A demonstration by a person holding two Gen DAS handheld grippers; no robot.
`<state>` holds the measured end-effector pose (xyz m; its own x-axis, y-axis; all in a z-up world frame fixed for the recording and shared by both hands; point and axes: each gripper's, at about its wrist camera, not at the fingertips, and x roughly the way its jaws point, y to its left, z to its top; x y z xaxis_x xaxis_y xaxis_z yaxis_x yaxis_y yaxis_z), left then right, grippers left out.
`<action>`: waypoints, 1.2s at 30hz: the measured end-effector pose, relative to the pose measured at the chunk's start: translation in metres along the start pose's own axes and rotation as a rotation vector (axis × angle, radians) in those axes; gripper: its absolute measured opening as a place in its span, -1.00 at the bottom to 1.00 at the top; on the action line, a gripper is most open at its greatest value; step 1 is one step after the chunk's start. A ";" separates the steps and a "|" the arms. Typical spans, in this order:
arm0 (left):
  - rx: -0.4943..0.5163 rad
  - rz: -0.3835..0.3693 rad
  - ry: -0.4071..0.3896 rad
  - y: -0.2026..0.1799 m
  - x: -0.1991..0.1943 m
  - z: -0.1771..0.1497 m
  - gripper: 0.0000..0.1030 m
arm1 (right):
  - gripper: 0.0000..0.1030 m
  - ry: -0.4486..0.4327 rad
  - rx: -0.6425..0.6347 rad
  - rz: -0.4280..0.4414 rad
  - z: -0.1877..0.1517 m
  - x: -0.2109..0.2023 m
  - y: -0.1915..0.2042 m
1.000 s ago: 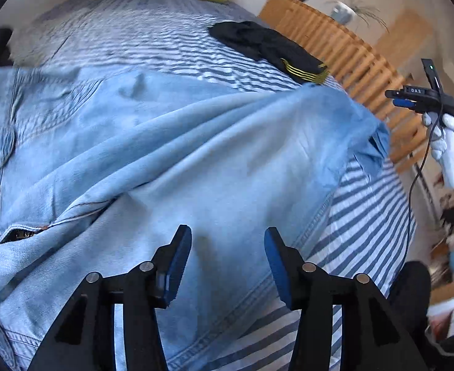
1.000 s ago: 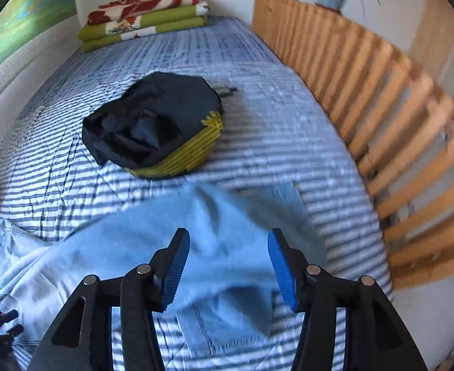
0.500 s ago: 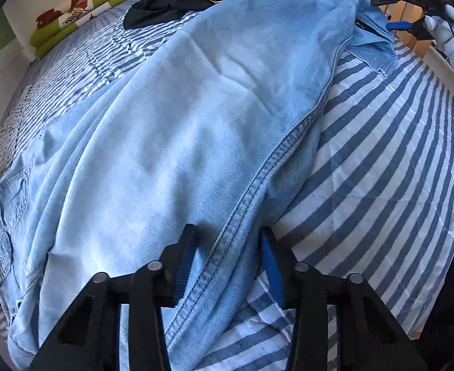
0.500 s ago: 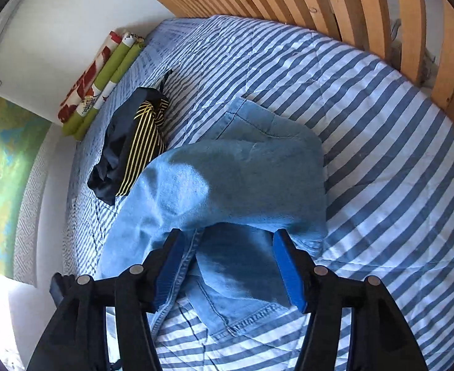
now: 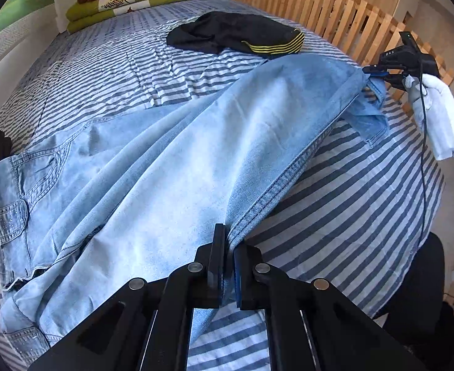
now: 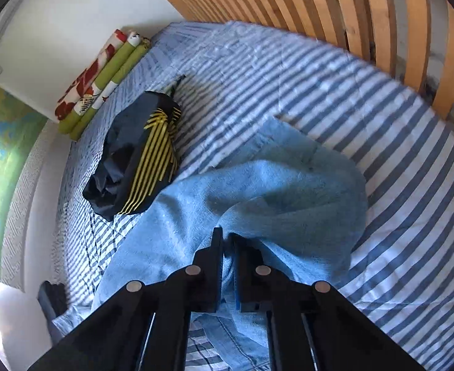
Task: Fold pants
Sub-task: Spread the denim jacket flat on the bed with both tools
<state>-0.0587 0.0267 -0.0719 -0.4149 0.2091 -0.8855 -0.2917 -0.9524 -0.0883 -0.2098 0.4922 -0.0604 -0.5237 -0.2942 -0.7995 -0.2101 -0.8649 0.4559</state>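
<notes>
The jeans (image 5: 153,160) lie across the striped bed (image 5: 350,204), the waist and pockets toward the bed's left edge and the leg ends toward the right edge, next to the wooden slatted frame (image 5: 319,9). The left hand-held gripper (image 5: 227,266) has its jaws pressed together on the stitched side seam near the front edge of the bed, and the cloth rises in a tight ridge into the jaws. The right hand-held gripper (image 6: 227,262) is also pressed together, pinching a bunched fold of denim at the leg end; in the left wrist view it shows far off (image 5: 378,72), held by a hand in a white glove (image 5: 437,114). I think the main risk is that each pinch holds only one layer or only a narrow bit of the seam, so the denim could slip out when it is lifted, or the under layer could stay on the bed and the fold would come out crooked. The leg end is crumpled, and this may bring wrinkles into the fold. The black garment with yellow stripes (image 5: 239,34) lies near the leg end and could be caught if the cloth is swung toward the far edge. Both grippers point steeply down at the bed, and the gloved hand reaches in from the right edge.
</notes>
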 end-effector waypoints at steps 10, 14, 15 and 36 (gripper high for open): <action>0.046 -0.137 0.053 -0.049 -0.051 -0.076 -0.93 | -0.90 -0.085 -0.369 -0.225 -0.080 -0.148 -0.005; 0.086 -0.218 0.212 -0.063 -0.030 -0.119 -0.73 | -0.66 0.162 -0.403 -0.301 -0.132 -0.117 -0.063; 0.080 -0.219 0.238 -0.064 -0.029 -0.126 -0.66 | -0.66 0.185 -0.346 -0.268 -0.138 -0.118 -0.081; -0.159 -0.064 0.184 0.015 0.017 -0.093 -0.63 | -0.12 0.113 -0.185 -0.365 -0.091 -0.060 -0.180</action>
<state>0.0102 -0.0052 -0.1308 -0.2314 0.2401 -0.9428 -0.1669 -0.9645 -0.2047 -0.0655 0.6289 -0.1299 -0.3465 0.0106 -0.9380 -0.2078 -0.9760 0.0657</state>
